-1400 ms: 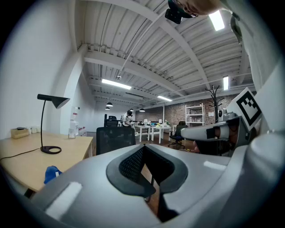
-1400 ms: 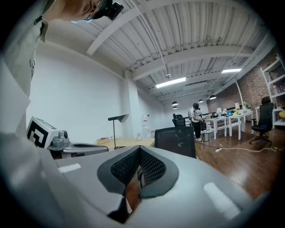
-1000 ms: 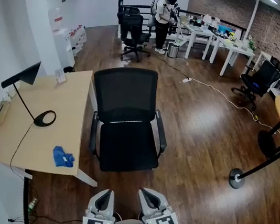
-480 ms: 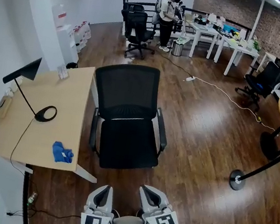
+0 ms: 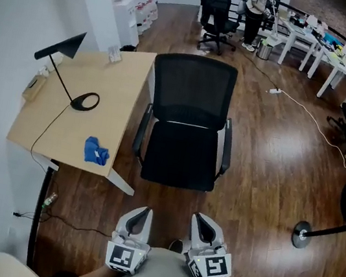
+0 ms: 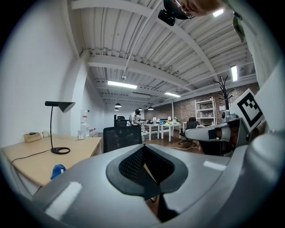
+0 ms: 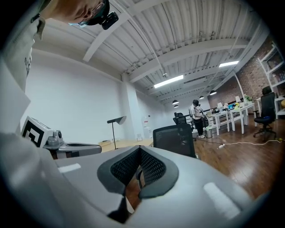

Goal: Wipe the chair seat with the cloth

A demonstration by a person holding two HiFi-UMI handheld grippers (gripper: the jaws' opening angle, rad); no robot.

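**Item — chair seat** point(image 5: 180, 159): black, at centre of the head view, bare. Its backrest point(image 5: 192, 92) stands above it in the picture, with armrests point(image 5: 227, 147) on either side.

**Item — cloth** point(image 5: 96, 151): small, blue and crumpled. It lies on the desk point(image 5: 119, 86) near the desk's lower edge, left of the chair seat, and neither tool touches it.

**Item — left gripper** point(image 5: 142, 215): bottom centre of the frame, jaws brought together on nothing, well apart from the cloth.

**Item — right gripper** point(image 5: 202, 221): just beside the left gripper, likewise closed and empty, pointing toward the seat.

**Step in hand:** approach, by my reading. The pickup has not begun and no wiping is done.

**Next move calls for:**
- carrying one gripper up and leftward to the desk, likely the left as the nearer;
- parting its jaws;
- closing them on a raised fold of the cloth;
- bringing the cloth across to the seat.
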